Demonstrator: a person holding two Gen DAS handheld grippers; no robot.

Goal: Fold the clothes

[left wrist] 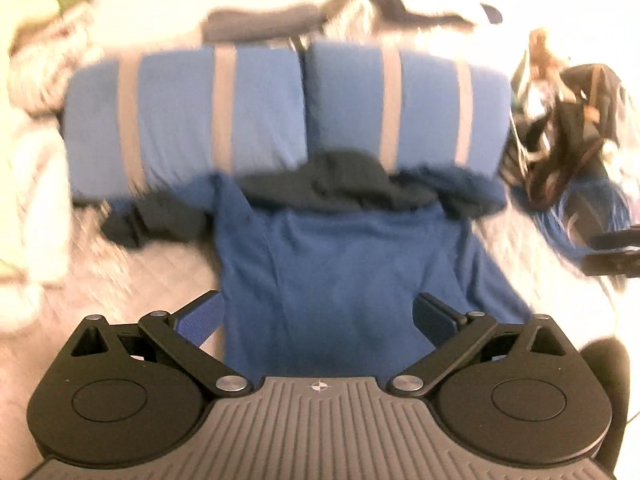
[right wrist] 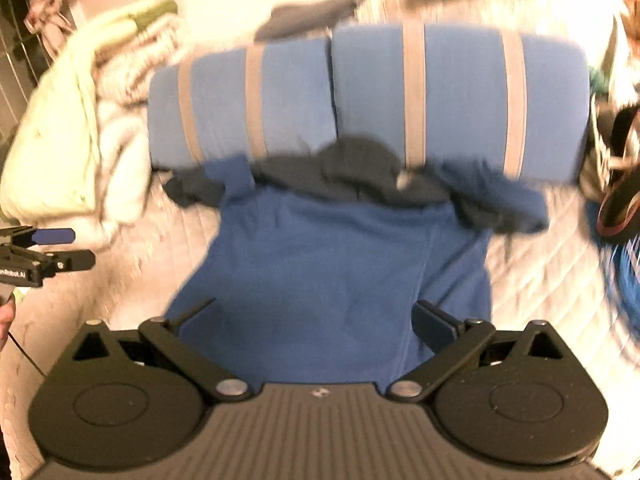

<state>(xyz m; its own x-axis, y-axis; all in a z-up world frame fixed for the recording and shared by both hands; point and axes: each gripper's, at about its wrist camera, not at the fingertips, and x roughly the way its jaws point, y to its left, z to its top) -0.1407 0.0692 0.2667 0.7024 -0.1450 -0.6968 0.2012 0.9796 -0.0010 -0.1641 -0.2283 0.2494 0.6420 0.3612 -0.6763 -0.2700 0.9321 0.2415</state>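
We have both grippers, left [left wrist: 320, 320] and right [right wrist: 320, 320], with jaws wide open and empty over the blue shirt [left wrist: 340, 280], which lies spread between and ahead of them on the bed [right wrist: 540, 280]. Folding looks barely begun; loose clothes [left wrist: 568, 128] wait beyond.

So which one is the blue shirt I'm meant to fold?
Find the two big light-blue pillows with tan stripes on the white bed. Just in front of them a plain, darker blue shirt lies spread flat. Unlike the crumpled dark-grey garment at its top edge, it is smooth, blue and stripe-free.
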